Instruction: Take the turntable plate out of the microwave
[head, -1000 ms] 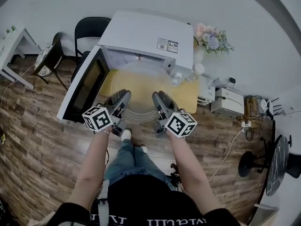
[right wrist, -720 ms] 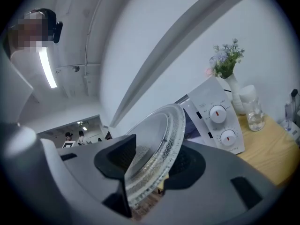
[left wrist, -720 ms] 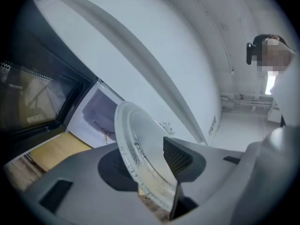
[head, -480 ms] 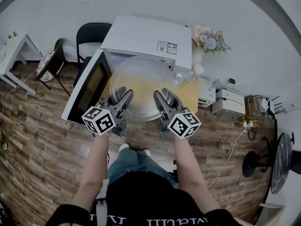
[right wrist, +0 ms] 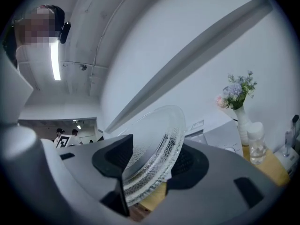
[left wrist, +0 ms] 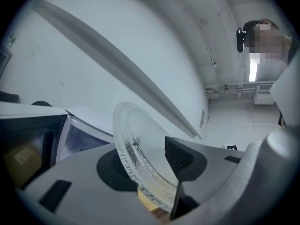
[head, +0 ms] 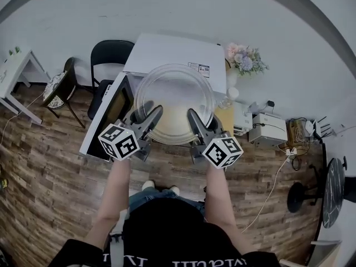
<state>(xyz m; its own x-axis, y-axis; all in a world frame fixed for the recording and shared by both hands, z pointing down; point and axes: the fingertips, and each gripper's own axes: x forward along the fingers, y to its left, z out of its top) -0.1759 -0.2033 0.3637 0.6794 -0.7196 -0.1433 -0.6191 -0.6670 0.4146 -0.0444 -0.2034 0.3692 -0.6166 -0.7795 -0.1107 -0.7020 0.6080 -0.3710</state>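
The clear glass turntable plate (head: 174, 102) hangs in the air above and in front of the white microwave (head: 167, 52), whose door (head: 108, 115) stands open to the left. My left gripper (head: 149, 114) grips the plate's near left rim and my right gripper (head: 196, 118) its near right rim. In the left gripper view the ribbed rim of the plate (left wrist: 133, 149) sits between the dark pads of the left gripper (left wrist: 147, 165). The right gripper view shows the plate (right wrist: 159, 144) wedged the same way in the right gripper (right wrist: 150, 165). Both pairs of jaws have just been opening, with the rim still between them.
A vase of flowers (head: 245, 57) and a bottle stand right of the microwave on the yellow table (head: 225, 118). A white device (head: 267, 127) with cables sits further right. A black chair (head: 108, 52) stands behind the open door. The floor is wood.
Both grippers have risen together with the plate. It has come up from in front of the microwave's opening to above its top.
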